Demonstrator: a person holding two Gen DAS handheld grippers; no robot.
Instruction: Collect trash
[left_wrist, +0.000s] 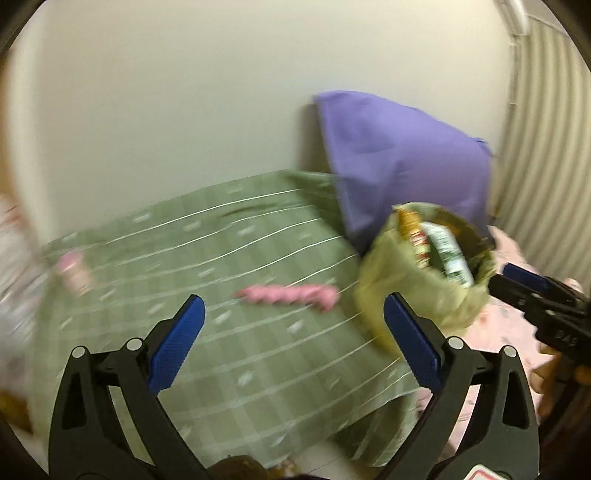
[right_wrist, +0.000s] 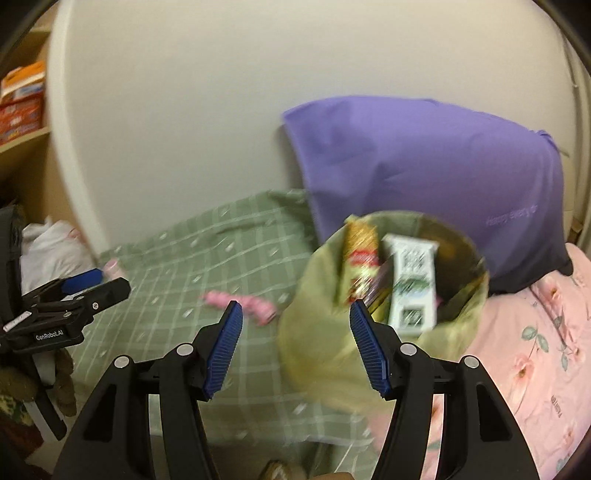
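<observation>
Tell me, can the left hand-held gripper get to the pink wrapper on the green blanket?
Probably yes. The left hand-held gripper is open and empty, and the pink wrapper lies flat on the green blanket just ahead of it, with nothing in between. The trash bag sits off to its side.

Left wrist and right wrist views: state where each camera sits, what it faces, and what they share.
Left wrist: on the left hand-held gripper, facing the green checked sheet; its open fingers show, with the right hand-held gripper at the right edge.
Right wrist: on the right hand-held gripper, facing the trash bag; its open fingers show, the left one at the left edge.
Shared: sheet, bag, pink wrapper, purple pillow.
</observation>
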